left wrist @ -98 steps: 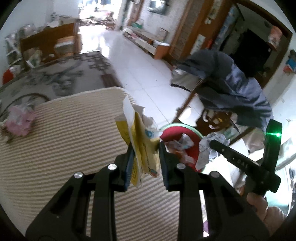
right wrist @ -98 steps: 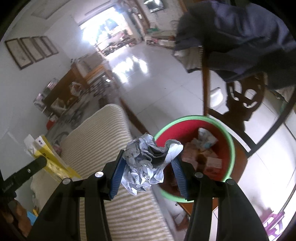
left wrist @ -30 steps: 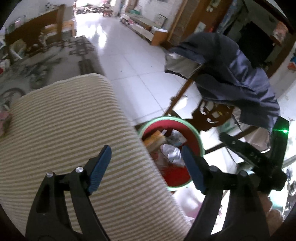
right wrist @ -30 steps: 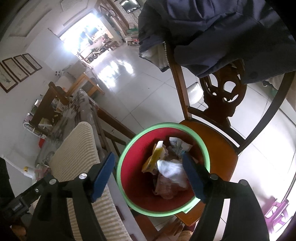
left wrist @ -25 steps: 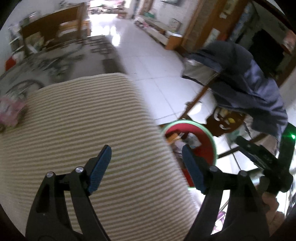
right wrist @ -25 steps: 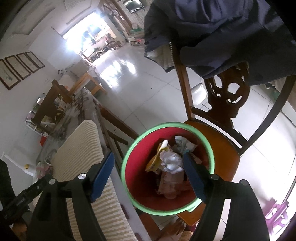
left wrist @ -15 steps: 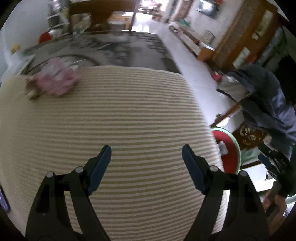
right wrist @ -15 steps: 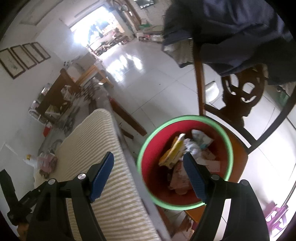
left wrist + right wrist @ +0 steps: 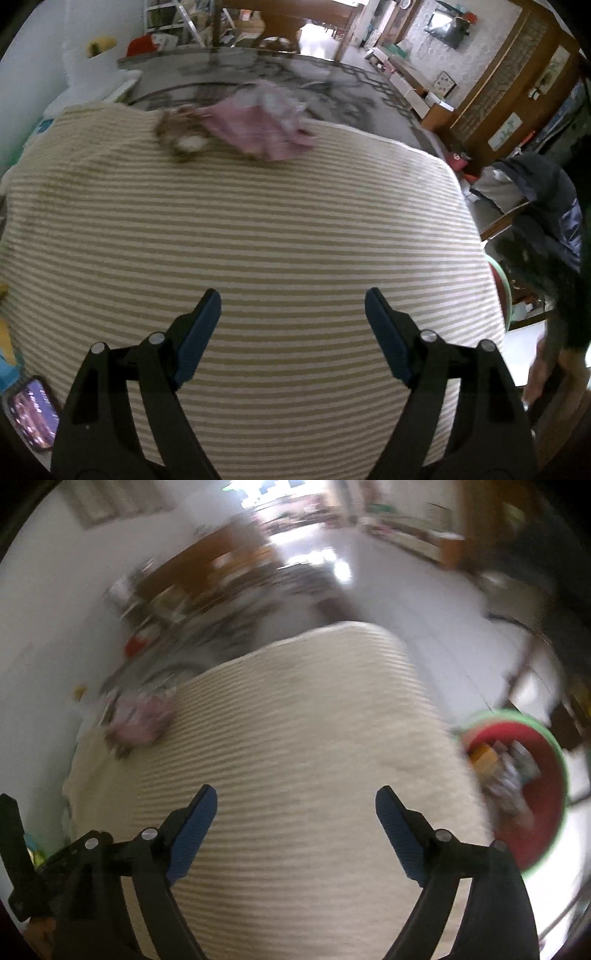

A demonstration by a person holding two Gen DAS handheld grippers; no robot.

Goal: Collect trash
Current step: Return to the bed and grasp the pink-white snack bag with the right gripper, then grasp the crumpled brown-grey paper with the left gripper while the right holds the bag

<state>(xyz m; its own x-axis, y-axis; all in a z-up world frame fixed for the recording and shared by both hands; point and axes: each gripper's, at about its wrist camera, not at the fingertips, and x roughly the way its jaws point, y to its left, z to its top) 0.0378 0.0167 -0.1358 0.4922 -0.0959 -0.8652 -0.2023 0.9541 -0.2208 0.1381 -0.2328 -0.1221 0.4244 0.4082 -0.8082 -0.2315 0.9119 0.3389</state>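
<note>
A crumpled pink wrapper [image 9: 258,125] with a brown scrap [image 9: 181,136] beside it lies at the far edge of the striped cream cloth [image 9: 280,229]. The wrapper [image 9: 142,720] also shows blurred at the left in the right wrist view. My left gripper [image 9: 291,317] hangs open over the cloth's near middle, nothing between its blue pads. My right gripper [image 9: 295,812] is over the same cloth [image 9: 295,738], its jaws opening wide and empty. The red basin with a green rim [image 9: 535,786], holding several pieces of trash, stands off the cloth's right edge; only its rim [image 9: 504,288] shows in the left wrist view.
A chair draped with a dark blue jacket [image 9: 546,206] stands to the right. A lit phone [image 9: 33,417] lies at the cloth's near left corner. A patterned grey table top [image 9: 295,81] and wooden furniture lie beyond. A hand [image 9: 539,373] shows at the right edge.
Both grippers have swung left from over the red basin to over the striped cloth. The pink wrapper has come into view ahead. The right jaws stand wider than before.
</note>
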